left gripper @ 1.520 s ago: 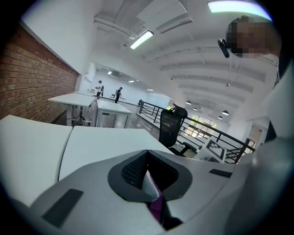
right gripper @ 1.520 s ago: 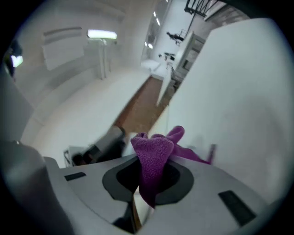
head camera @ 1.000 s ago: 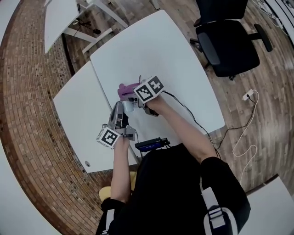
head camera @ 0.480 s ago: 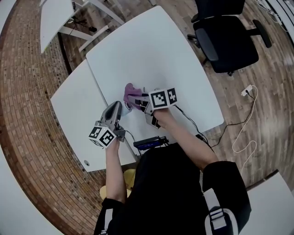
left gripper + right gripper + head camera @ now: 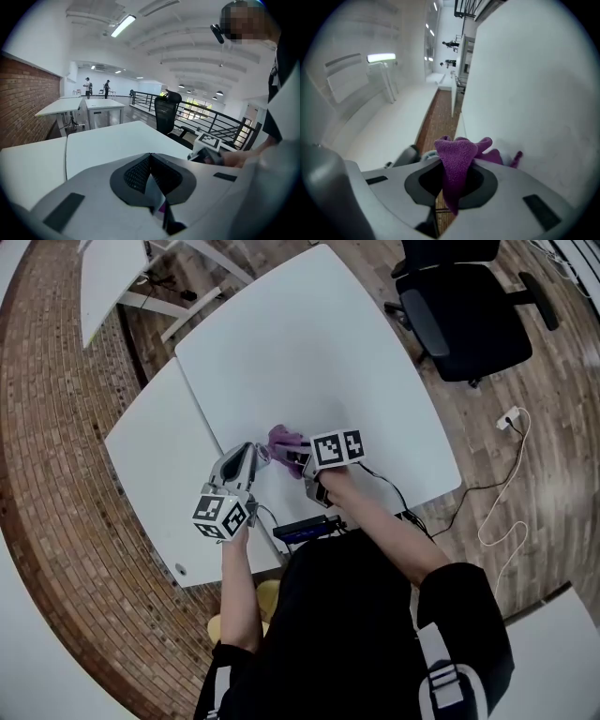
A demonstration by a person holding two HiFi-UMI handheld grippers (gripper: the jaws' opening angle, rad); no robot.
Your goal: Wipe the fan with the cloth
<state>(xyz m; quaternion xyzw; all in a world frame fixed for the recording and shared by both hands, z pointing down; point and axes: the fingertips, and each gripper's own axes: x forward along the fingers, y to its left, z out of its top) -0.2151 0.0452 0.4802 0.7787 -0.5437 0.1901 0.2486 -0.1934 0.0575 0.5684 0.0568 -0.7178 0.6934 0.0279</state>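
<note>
In the head view my left gripper (image 5: 248, 457) is shut on a small pale fan (image 5: 263, 456), just above the white table (image 5: 309, 343). The left gripper view shows a thin pale part of the fan (image 5: 152, 187) pinched between the closed pads, at the left gripper (image 5: 152, 174). My right gripper (image 5: 298, 454) is shut on a purple cloth (image 5: 284, 439), held right against the fan. In the right gripper view the cloth (image 5: 457, 154) bulges out of the closed right gripper (image 5: 452, 177). A sliver of the fan (image 5: 425, 156) shows behind the cloth.
A second white table (image 5: 150, 456) adjoins on the left. A dark flat device (image 5: 305, 529) lies at the near edge, with a black cable (image 5: 394, 488) running right. A black office chair (image 5: 469, 315) stands beyond the far right corner. A white cord (image 5: 506, 427) lies on the wooden floor.
The right gripper has brought the cloth closer to me and rolled its wrist. The left gripper has rolled too, keeping the fan pinched. Cloth and fan stay together.
</note>
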